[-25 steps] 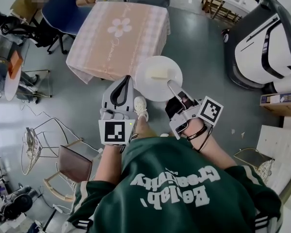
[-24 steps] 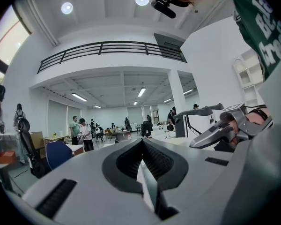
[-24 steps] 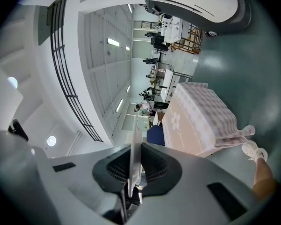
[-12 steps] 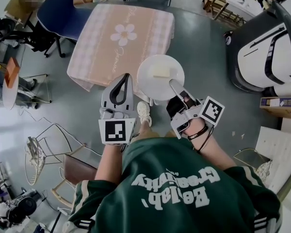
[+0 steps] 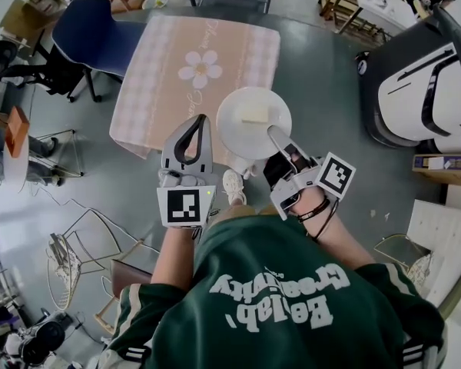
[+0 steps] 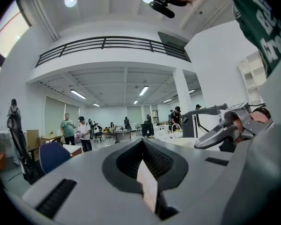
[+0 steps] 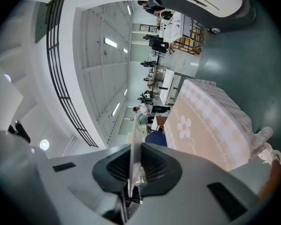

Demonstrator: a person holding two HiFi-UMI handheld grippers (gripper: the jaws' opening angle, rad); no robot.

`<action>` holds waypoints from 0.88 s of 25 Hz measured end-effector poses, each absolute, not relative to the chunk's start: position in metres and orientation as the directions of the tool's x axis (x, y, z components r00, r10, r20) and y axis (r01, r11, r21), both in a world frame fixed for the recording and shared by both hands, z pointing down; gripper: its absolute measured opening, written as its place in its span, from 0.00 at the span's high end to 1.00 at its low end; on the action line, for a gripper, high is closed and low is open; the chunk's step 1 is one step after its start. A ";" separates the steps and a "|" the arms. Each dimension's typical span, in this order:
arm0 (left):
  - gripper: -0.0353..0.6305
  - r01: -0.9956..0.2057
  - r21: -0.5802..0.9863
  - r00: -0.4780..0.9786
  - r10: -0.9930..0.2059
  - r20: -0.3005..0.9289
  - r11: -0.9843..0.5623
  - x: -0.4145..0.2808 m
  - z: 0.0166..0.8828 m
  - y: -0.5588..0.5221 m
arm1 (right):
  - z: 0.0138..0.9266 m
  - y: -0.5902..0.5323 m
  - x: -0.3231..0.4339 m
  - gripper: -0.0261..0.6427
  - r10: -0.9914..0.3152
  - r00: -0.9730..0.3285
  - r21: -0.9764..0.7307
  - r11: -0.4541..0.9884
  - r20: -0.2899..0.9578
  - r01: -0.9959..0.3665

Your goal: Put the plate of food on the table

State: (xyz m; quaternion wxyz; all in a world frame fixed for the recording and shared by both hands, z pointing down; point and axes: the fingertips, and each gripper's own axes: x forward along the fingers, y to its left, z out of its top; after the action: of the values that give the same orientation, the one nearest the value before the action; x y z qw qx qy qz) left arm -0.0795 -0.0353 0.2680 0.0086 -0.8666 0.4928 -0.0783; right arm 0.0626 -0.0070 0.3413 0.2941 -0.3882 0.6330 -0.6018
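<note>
A white plate (image 5: 246,133) with a pale piece of food (image 5: 253,115) hangs level in the air, just in front of the table's near edge. My right gripper (image 5: 273,134) is shut on its near rim. In the right gripper view the plate (image 7: 131,170) shows edge-on as a thin line between the closed jaws. The table (image 5: 157,91) has a pink checked cloth with a white flower and also shows in the right gripper view (image 7: 210,121). My left gripper (image 5: 202,120) is held beside the plate, to its left, jaws together, holding nothing.
A blue chair (image 5: 88,29) stands at the table's far left corner. A large white machine (image 5: 422,75) stands to the right. Wire chair frames (image 5: 73,244) lie on the grey floor at lower left. The person's shoe (image 5: 234,185) is under the plate.
The table has come closer and shifted in the head view as the person walks up to it. The plate stays level in the right gripper; both grippers keep their pose.
</note>
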 end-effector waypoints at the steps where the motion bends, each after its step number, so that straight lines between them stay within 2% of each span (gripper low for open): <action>1: 0.93 -0.851 -0.092 0.505 -0.854 0.127 -0.517 -0.081 0.268 -0.041 | 0.341 -0.012 0.061 0.91 -0.848 -0.521 -0.990 -0.027 0.096 -0.139; 13: 0.93 -0.831 -0.093 0.535 -0.834 0.133 -0.548 -0.093 0.276 -0.084 | 0.345 -0.047 0.050 0.91 -0.871 -0.482 -0.988 -0.023 0.096 -0.155; 22: 0.93 -0.849 -0.106 0.507 -0.854 0.117 -0.518 -0.089 0.281 -0.095 | 0.360 -0.058 0.048 0.91 -0.848 -0.514 -0.987 -0.061 0.130 -0.148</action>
State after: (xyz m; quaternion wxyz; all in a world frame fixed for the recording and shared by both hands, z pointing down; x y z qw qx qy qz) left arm -0.0886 -0.0948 0.2809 0.0174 -0.8678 0.4906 -0.0771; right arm 0.0481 -0.0582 0.3601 0.2877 -0.4003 0.6217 -0.6087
